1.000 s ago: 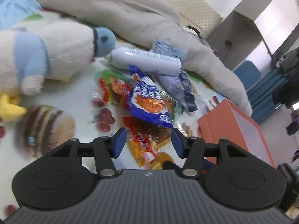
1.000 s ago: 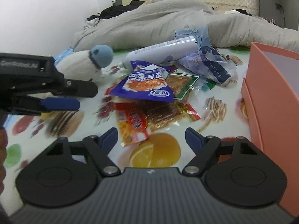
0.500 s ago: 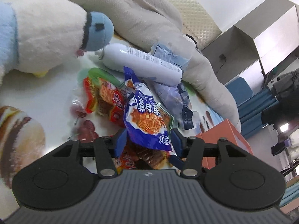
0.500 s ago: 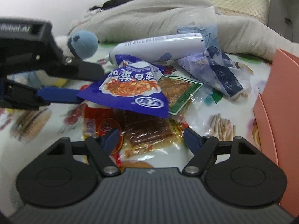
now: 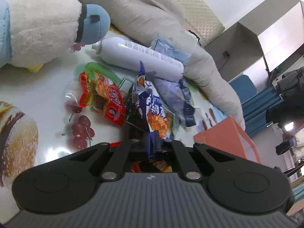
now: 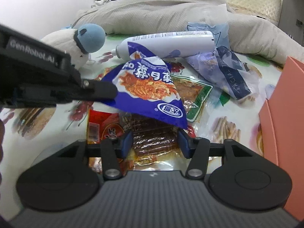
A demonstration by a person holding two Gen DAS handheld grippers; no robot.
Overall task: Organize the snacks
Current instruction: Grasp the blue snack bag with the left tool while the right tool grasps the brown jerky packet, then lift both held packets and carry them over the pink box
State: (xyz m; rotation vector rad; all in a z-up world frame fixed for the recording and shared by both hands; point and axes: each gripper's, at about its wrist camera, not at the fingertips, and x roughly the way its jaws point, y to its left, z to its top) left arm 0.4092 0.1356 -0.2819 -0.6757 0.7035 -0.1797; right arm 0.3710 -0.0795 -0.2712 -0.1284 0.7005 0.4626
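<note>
- Blue-and-white snack bag (image 6: pixel 150 93) is the landmark here: it's lifted at a slant, its left edge pinched in the left gripper (image 6: pixel 106 92), whose pads have just snapped shut on it. In the left wrist view the bag (image 5: pixel 152 112) runs edge-on straight up out of that gripper (image 5: pixel 151 146).
- Right gripper (image 6: pixel 154 142) sits just under the bag's low right corner, jaws about halfway and just been closing. A clear pack of brown dried strips (image 6: pixel 152 138) lies between the blue pads; can't tell if they're actually pressing on it yet.
- Red snack pack (image 6: pixel 103 125) lies flat just left of the brown one, partly under the blue bag.
- Green-edged pack (image 6: pixel 191 93) pokes out from behind the bag's right edge.
- White spray can (image 6: pixel 171 41) lies on its side right behind the bag, with a crumpled bluish tissue pack (image 6: pixel 228 70) to the right of that.
- Plush toy (image 6: pixel 83 41) sits to the bag's back-left, grey blanket (image 6: pixel 161 9) beyond the can.
- Orange box (image 6: pixel 285 114) walls off the far right; between it and the bag there's a bare strip of the printed sheet (image 6: pixel 228 129).
</note>
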